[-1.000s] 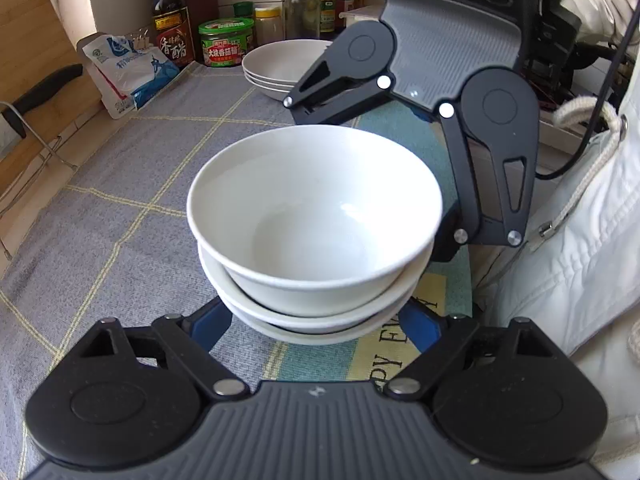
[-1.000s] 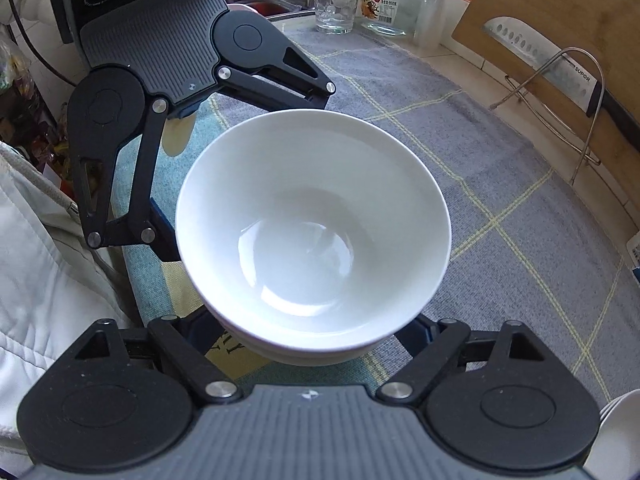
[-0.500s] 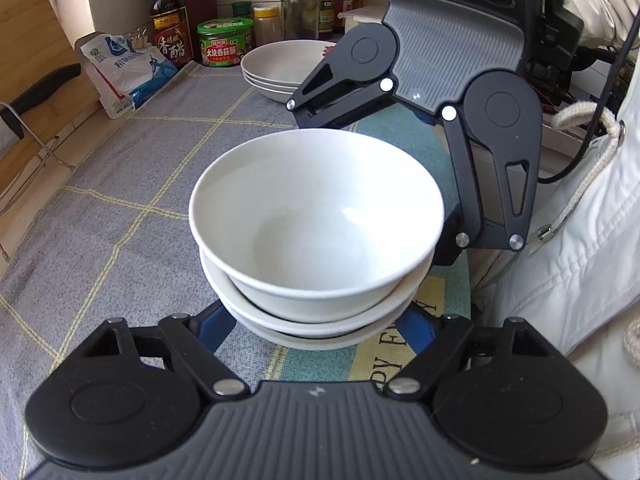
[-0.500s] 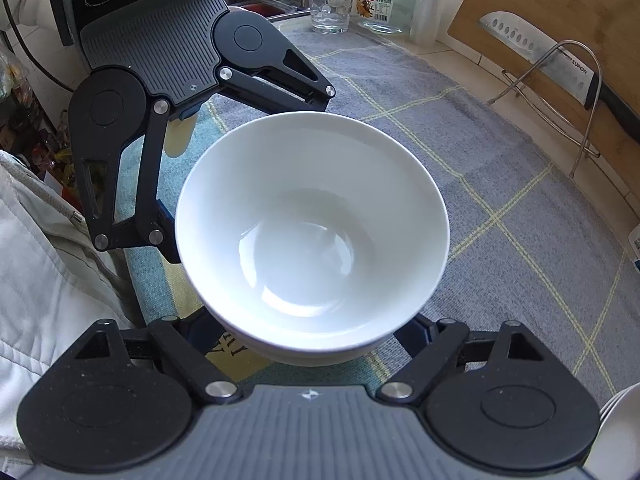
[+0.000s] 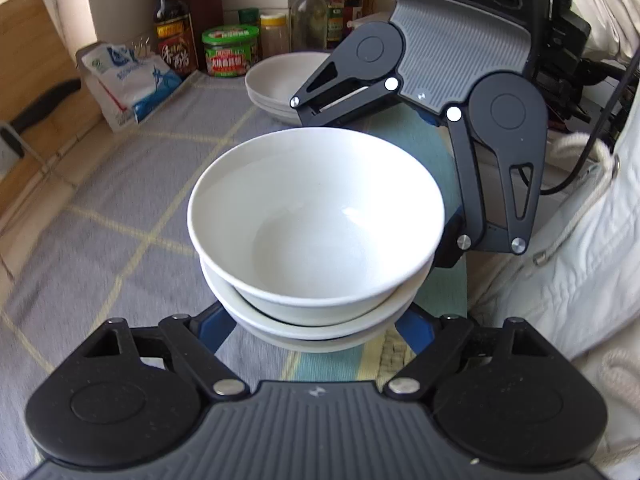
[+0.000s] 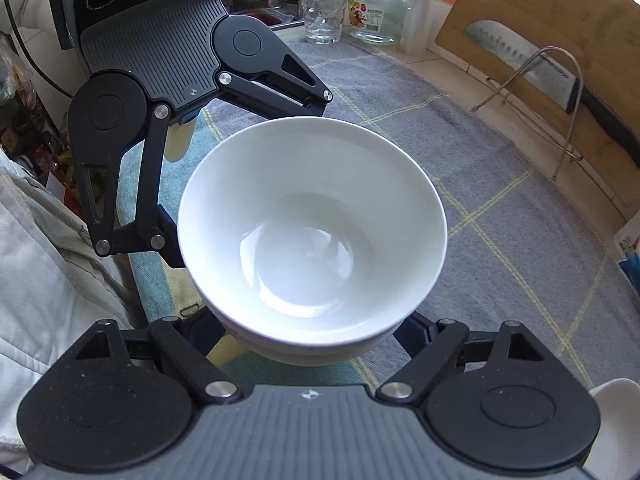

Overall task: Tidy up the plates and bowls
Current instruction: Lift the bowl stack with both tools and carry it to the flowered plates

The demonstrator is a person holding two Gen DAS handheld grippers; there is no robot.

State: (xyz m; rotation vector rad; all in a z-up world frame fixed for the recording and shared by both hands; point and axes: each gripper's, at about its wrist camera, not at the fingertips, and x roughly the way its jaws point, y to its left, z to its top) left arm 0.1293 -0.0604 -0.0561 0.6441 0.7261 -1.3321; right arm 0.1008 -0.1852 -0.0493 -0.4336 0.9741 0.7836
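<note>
Left wrist view showed both tools, left tool (image 5: 316, 330) and right tool (image 6: 316, 334), clamped on the stacked white bowls (image 5: 316, 220) above the worktop (image 5: 120, 200).

Nested stack of three glossy white ceramic bowls (image 5: 316, 224), upright, empty, near centre above the grey checked cloth. Stack of shallow white ceramic plates (image 5: 276, 80), upright, empty, far side beside jars.
</note>
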